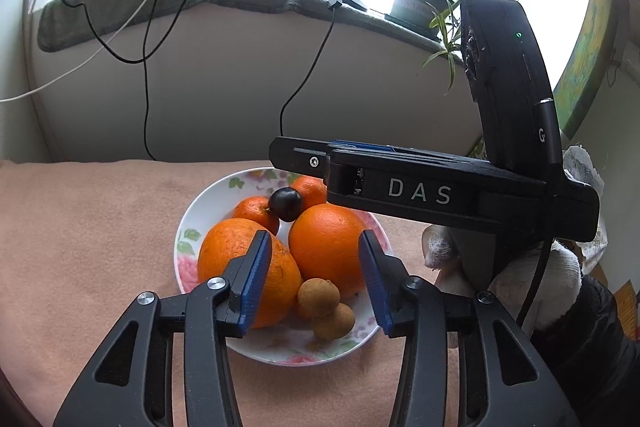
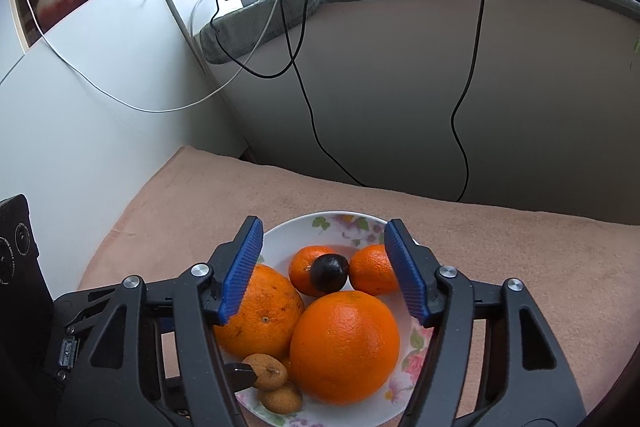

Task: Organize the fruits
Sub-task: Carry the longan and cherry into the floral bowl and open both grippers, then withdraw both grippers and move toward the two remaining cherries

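Now both the left tool point(image 1: 314, 281) and right tool point(image 2: 326, 269) hang released above the plate point(image 1: 208, 201), oranges point(image 1: 326, 247) at twelve o'clock.

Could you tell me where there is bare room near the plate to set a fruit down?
The pink cloth lies bare between the floral plate and the grey wall, and left of the plate toward the white wall. The plate itself is crowded with oranges, tangerines, a dark plum and two longans. Its right side is occupied by the right gripper.
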Demonstrator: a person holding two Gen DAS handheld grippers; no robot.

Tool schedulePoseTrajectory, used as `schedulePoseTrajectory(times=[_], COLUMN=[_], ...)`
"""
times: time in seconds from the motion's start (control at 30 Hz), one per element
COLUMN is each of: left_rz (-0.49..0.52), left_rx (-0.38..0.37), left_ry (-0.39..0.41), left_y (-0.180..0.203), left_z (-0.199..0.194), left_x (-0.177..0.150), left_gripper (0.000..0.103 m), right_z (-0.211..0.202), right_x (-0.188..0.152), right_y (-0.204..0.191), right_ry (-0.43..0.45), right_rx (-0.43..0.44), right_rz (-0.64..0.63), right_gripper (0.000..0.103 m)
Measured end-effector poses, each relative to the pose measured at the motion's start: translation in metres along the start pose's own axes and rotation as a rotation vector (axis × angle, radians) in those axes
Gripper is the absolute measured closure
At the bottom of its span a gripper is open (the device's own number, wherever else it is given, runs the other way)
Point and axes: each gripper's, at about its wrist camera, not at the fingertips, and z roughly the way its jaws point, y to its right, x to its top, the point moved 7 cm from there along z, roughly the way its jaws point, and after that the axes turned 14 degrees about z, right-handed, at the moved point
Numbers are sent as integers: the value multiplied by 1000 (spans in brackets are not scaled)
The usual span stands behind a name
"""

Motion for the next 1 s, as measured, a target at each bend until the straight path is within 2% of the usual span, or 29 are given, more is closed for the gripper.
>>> schedulePoseTrajectory(times=[0.13,0.3,0.37,0.47,1.0], left_rz=[2,-4,-1,4,15], left_rx=[10,35,49,65,70], left_ry=[4,-5,-4,-7,6], left_y=[1,1,0,0,6], left_z=[-2,-4,-5,-7,-22], left_x=[-1,-2,-2,-2,-3], left_gripper=[36,25,25,24,24], right_z=[-3,-5,-7,-11,-34], right_x=[0,-2,-2,-1,-5], right_y=[0,2,2,1,3], right_ry=[4,-3,1,23,88], right_rx=[-7,-18,-18,-18,-46], right_rz=[3,5,7,15,35], right_gripper=[24,23,21,12,12])
